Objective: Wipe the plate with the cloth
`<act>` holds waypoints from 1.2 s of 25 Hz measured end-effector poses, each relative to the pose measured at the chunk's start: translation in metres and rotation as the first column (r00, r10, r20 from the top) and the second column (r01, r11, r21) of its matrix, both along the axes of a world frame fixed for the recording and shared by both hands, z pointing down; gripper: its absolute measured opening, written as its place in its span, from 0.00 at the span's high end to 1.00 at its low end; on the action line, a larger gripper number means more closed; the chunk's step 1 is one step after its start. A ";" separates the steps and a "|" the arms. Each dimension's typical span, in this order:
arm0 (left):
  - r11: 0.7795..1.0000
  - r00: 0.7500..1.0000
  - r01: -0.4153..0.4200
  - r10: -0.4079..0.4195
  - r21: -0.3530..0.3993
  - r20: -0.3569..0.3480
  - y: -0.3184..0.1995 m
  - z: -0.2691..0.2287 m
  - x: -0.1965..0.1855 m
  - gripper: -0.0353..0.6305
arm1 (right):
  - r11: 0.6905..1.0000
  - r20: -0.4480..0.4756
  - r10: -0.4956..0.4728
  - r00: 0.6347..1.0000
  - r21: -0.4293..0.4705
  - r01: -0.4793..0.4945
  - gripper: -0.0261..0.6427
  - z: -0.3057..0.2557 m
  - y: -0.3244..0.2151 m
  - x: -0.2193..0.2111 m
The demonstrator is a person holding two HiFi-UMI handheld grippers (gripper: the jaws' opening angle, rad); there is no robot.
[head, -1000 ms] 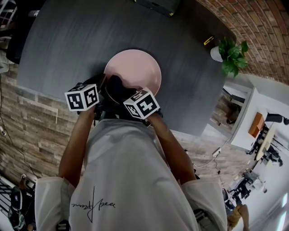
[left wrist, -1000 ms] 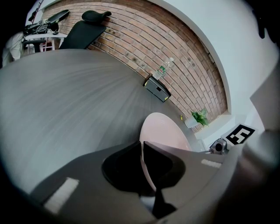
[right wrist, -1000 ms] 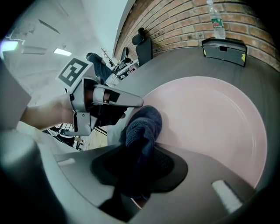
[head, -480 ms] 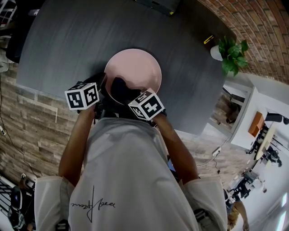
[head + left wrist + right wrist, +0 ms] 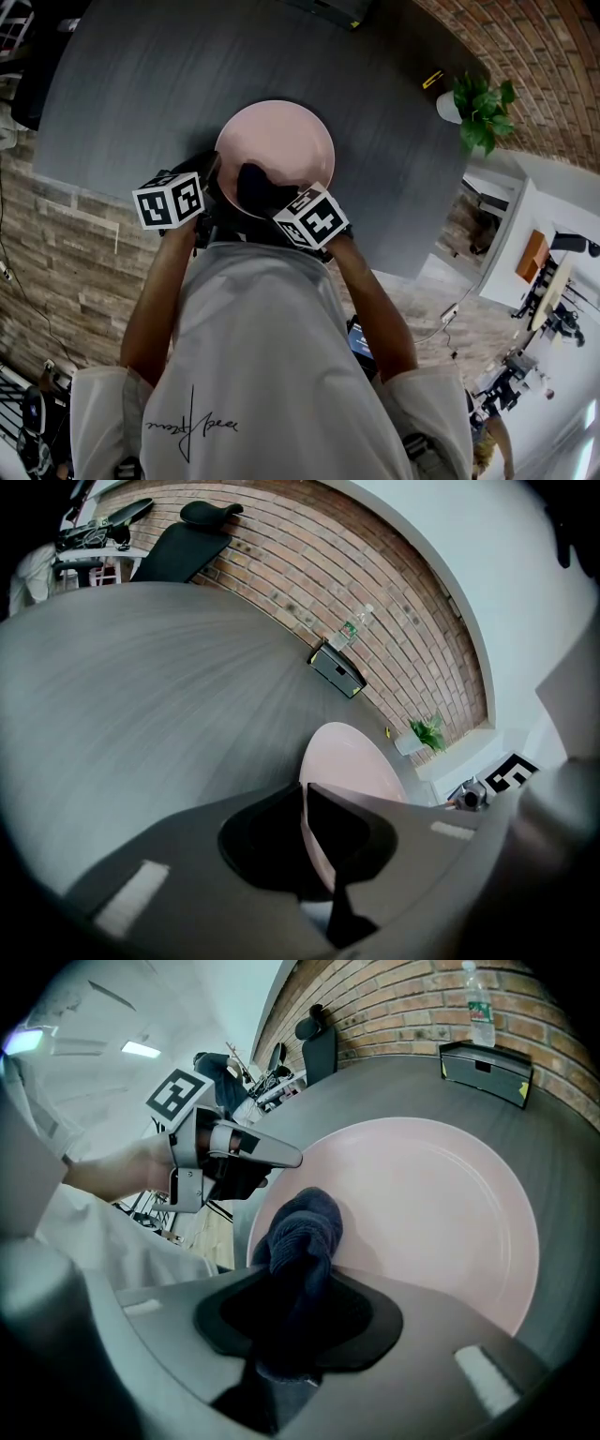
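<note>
A round pink plate (image 5: 281,141) lies on the dark grey table (image 5: 141,84). My left gripper (image 5: 212,180) is shut on the plate's near-left rim; in the left gripper view the plate (image 5: 352,761) runs edge-on between the jaws of that gripper (image 5: 305,808). My right gripper (image 5: 277,199) is shut on a bunched dark blue cloth (image 5: 253,183). In the right gripper view the cloth (image 5: 305,1227) sticks out of the right gripper (image 5: 298,1293) and presses on the near-left part of the plate (image 5: 431,1204). The left gripper (image 5: 246,1152) shows there at the rim.
A black box (image 5: 486,1071) with a clear bottle (image 5: 479,1012) behind it stands at the table's far edge. A potted plant (image 5: 480,112) and a small yellow thing (image 5: 432,82) are at the right. The table's near edge lies just under both hands.
My right gripper has slid a little to the right along the plate's near part, with the cloth in it. The left gripper and the plate have stayed where they were.
</note>
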State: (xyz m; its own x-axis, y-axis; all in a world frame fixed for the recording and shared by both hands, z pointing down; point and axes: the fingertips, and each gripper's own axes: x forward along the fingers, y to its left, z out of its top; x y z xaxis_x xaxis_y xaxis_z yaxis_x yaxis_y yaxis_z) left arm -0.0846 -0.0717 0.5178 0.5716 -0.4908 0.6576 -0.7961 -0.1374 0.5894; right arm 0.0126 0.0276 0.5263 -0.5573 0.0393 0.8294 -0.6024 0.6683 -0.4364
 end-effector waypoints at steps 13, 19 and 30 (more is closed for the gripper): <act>1.000 1.000 0.000 0.000 -0.012 -0.019 0.003 -0.001 0.001 0.88 | 0.990 -0.098 -0.115 0.989 0.070 0.122 0.77 -0.003 0.000 0.019; 1.000 1.000 0.003 -0.003 -0.012 -0.021 0.005 0.000 0.000 0.88 | 0.985 -0.123 -0.144 0.982 0.080 0.154 0.77 -0.001 0.001 0.026; 1.000 1.000 0.007 -0.007 -0.020 -0.025 0.008 0.001 -0.001 0.88 | 0.977 -0.170 -0.174 0.970 0.097 0.192 0.76 -0.003 -0.009 0.042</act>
